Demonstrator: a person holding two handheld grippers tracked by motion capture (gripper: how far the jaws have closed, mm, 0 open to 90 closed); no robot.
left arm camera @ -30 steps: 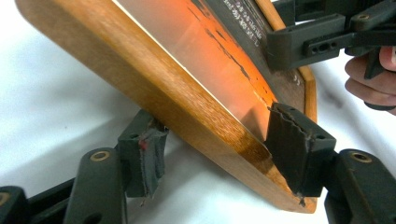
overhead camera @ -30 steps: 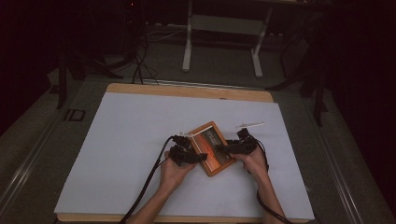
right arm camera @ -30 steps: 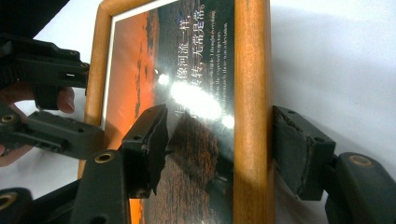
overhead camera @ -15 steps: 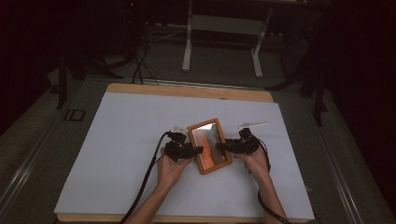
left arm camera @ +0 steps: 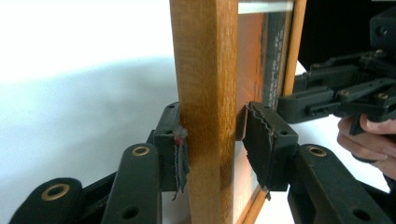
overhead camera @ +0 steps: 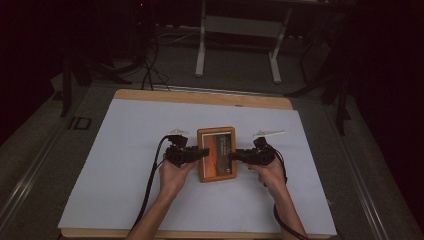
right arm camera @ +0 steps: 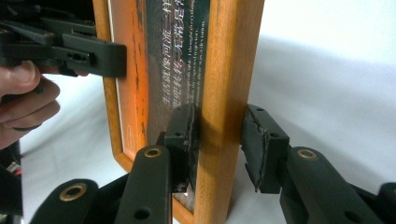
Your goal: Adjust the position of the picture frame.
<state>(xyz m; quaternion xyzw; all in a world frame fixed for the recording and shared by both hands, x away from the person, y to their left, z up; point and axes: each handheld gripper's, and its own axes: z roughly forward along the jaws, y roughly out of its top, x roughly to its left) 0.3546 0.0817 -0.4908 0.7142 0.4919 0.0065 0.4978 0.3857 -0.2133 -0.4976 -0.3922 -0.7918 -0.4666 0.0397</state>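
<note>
Wooden picture frame (overhead camera: pixel 216 154) is sitting mid-frame in the high view on the white sheet (overhead camera: pixel 125 165) covering the desk (overhead camera: pixel 200 97), held between both grippers. Room beyond the desk is dark, hard to read.

Left gripper (overhead camera: pixel 200 153) jaws have just been closing over the frame's left rail; in the left gripper view one pad is touching the wood and the other is standing just off it.

Right gripper (overhead camera: pixel 236 155) is doing the same on the right rail, one pad on, one clear.

Frame: rectangular orange-brown wood, glossy glazing, orange print with small white lettering too fine to read. Pads are ridged black rubber, frayed at the edges.
</note>
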